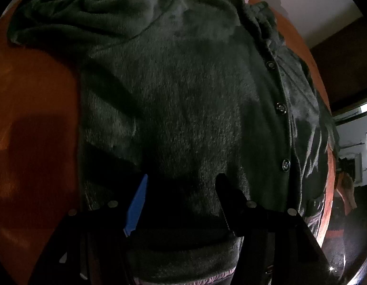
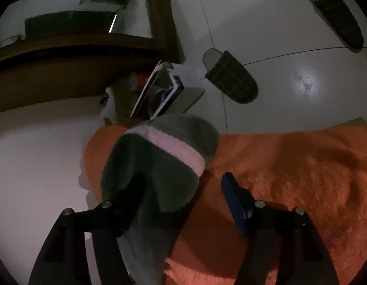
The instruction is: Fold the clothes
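A dark green fleece garment (image 1: 173,99) with a row of snap buttons (image 1: 280,108) lies spread on an orange blanket (image 1: 33,118). My left gripper (image 1: 182,190) hovers open over the garment's lower part, near the pink-trimmed hem (image 1: 183,279). In the right wrist view the garment's sleeve (image 2: 157,171) ends in a pink-trimmed cuff (image 2: 173,149) at the edge of the orange blanket (image 2: 290,178). My right gripper (image 2: 183,185) is open, with the sleeve lying against its black left finger (image 2: 131,190) and partly in the gap. The blue-padded finger (image 2: 233,197) is clear of the cloth.
Beyond the blanket's edge is a white tiled floor (image 2: 290,23) with two dark plaid slippers (image 2: 233,78) (image 2: 337,16). A wooden cabinet with a glass front (image 2: 76,35) stands to the left. Books or boxes (image 2: 159,92) lean beside it.
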